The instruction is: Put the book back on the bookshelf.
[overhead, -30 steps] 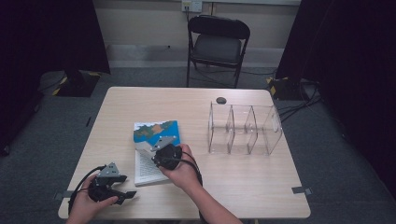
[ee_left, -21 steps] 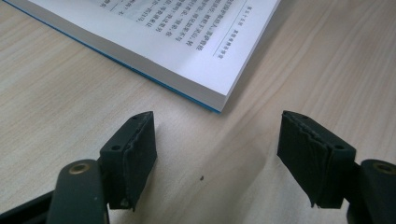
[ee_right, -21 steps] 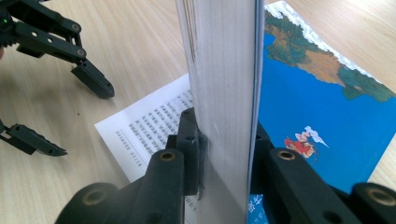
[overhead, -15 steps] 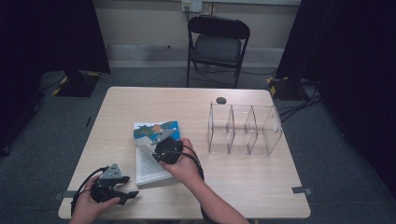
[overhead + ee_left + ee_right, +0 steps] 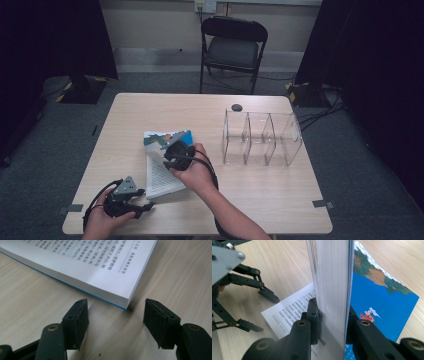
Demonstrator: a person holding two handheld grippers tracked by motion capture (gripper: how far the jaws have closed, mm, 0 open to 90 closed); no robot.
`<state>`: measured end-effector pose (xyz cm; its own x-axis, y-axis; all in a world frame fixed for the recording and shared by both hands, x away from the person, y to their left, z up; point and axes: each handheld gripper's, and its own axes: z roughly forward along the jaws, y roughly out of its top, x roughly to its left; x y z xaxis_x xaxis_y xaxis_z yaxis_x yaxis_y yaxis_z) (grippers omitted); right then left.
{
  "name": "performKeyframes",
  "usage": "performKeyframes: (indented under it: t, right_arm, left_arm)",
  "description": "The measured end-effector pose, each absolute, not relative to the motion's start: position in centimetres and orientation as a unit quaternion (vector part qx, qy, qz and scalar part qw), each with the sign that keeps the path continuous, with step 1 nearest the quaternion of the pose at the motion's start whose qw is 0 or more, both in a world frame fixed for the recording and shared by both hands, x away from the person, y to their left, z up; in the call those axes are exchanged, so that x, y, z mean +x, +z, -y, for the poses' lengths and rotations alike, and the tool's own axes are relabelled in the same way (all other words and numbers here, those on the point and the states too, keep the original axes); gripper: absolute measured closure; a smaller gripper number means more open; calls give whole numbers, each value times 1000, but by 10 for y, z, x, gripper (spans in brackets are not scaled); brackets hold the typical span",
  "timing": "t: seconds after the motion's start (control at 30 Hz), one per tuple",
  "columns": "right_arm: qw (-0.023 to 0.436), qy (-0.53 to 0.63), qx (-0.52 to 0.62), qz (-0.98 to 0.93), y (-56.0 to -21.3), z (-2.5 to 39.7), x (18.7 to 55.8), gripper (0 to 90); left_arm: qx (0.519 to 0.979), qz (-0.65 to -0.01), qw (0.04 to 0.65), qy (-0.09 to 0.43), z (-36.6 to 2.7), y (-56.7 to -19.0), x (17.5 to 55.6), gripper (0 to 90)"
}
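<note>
**Right claw clamped on book pages, left claw apart at book corner**

We see the book (image 5: 162, 165) lying open on the worktop (image 5: 260, 195), left of the clear organizer (image 5: 262, 137). Our right claw (image 5: 332, 322) is clamped on a thick block of pages, held upright on edge above the blue cover. Our left claw (image 5: 116, 322) sits low on the worktop, jaws apart, just short of the book's near corner, not touching.

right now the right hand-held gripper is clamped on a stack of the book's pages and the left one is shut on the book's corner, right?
Not quite. The left hand-held gripper is open, its jaws apart just short of the book corner, as the left gripper view shows. The right hand-held gripper is indeed clamped on a stack of pages.
</note>
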<state>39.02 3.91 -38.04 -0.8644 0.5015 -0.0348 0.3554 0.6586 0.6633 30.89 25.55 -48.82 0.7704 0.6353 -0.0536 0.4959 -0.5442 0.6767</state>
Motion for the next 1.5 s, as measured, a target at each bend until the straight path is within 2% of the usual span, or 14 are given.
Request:
performKeyframes:
  t: [0.23, 0.33, 0.67, 0.93, 1.5]
  right_arm:
    - [110, 331, 243, -905, -374, -41, 391, 745]
    - [110, 329, 243, -906, -374, -41, 390, 745]
    - [114, 323, 233, -910, -380, -41, 385, 744]
    - [118, 322, 229, -911, -386, -40, 380, 744]
    - [129, 316, 223, -913, -408, -36, 364, 742]
  left_arm:
    - [874, -322, 344, 118, -250, -488, 311, 399]
    - [869, -331, 345, 129, -252, -489, 313, 448]
    - [853, -357, 366, 107, -252, -487, 316, 417]
    - [845, -357, 383, 110, -258, -474, 318, 417]
    - [843, -356, 392, 94, -254, -472, 333, 424]
